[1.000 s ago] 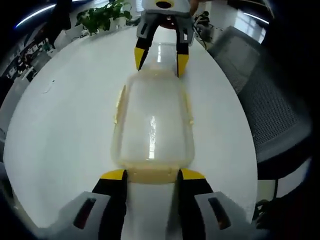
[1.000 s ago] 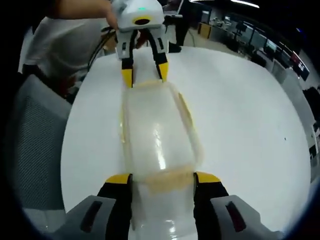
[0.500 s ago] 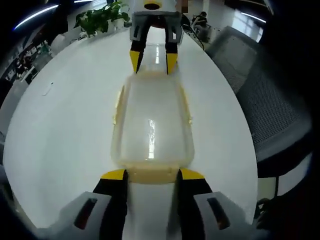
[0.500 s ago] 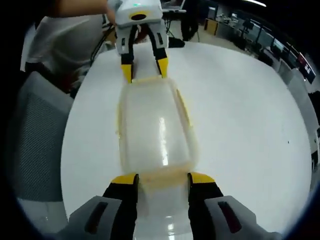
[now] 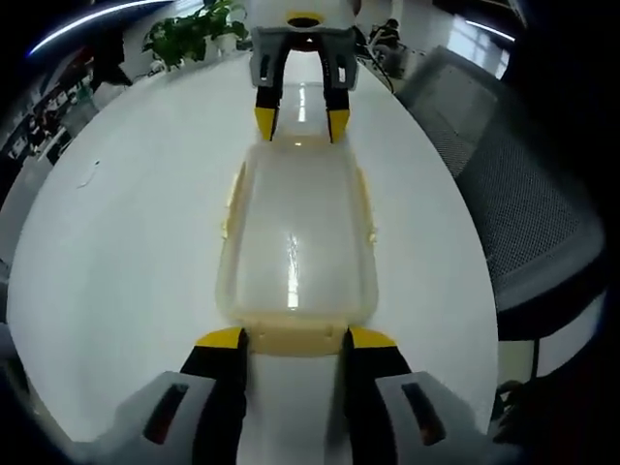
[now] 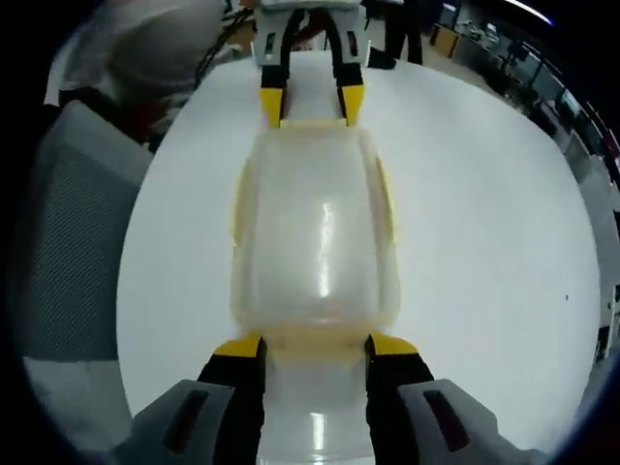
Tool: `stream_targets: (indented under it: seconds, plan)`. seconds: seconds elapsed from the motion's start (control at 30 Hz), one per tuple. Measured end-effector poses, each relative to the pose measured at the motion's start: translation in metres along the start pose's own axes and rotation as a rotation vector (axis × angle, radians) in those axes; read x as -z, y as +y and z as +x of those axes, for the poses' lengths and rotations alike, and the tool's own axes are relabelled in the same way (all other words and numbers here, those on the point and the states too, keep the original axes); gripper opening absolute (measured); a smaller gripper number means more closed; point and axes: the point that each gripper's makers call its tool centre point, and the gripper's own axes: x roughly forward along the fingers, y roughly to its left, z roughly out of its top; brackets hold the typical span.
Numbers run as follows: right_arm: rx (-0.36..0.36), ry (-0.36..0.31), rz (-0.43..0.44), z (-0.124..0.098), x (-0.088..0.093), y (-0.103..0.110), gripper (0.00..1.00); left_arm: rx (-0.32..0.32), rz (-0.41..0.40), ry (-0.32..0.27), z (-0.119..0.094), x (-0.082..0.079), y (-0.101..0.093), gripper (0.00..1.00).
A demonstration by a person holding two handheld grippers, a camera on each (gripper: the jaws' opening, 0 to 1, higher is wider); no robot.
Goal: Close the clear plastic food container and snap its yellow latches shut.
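Note:
A clear plastic food container (image 5: 295, 242) with its lid on lies lengthwise on the white table (image 5: 126, 242), pale yellow latches along its rim. My left gripper (image 5: 295, 339) is open, its yellow tips on either side of the near end latch (image 5: 291, 336). My right gripper (image 5: 300, 121) faces it at the far end, tips spread at that end's edge. From the right gripper view the container (image 6: 315, 242) runs straight away, with my right gripper (image 6: 316, 346) open astride its end latch (image 6: 315, 341) and my left gripper (image 6: 312, 105) opposite.
A grey mesh chair (image 5: 523, 194) stands close by the table's edge, also seen as the chair (image 6: 68, 242) in the right gripper view. A potted plant (image 5: 194, 34) sits past the far edge. A person in a white top (image 6: 145, 48) is behind the left gripper.
The right gripper has drawn back a little off the container's end and squared up with it. The left gripper and the container have stayed put.

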Motion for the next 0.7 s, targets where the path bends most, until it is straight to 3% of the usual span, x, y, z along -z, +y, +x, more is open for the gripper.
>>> stream_targets:
  seconds: [0.13, 0.3, 0.4, 0.5, 0.7]
  plan:
    - [0.002, 0.021, 0.0, -0.0003, -0.0002, -0.001, 0.4, 0.004, 0.004, 0.018, 0.0008, -0.0001, 0.0006, 0.38]
    - [0.004, 0.055, -0.006, 0.0002, 0.0009, -0.0014, 0.4, 0.016, 0.028, 0.081, 0.003, -0.0016, 0.0015, 0.39]
    - [0.002, 0.06, -0.022, 0.0, 0.0017, 0.0004, 0.41, 0.016, 0.02, 0.07, 0.0019, 0.0003, 0.0019, 0.39]
    - [0.004, 0.08, -0.011, 0.0013, 0.0007, -0.0006, 0.41, 0.008, -0.007, -0.009, 0.0002, 0.0005, 0.0001, 0.39]
    - [0.004, 0.064, 0.003, -0.0016, 0.0016, -0.0002, 0.39, 0.007, 0.004, 0.001, -0.0003, -0.0005, 0.0008, 0.36]
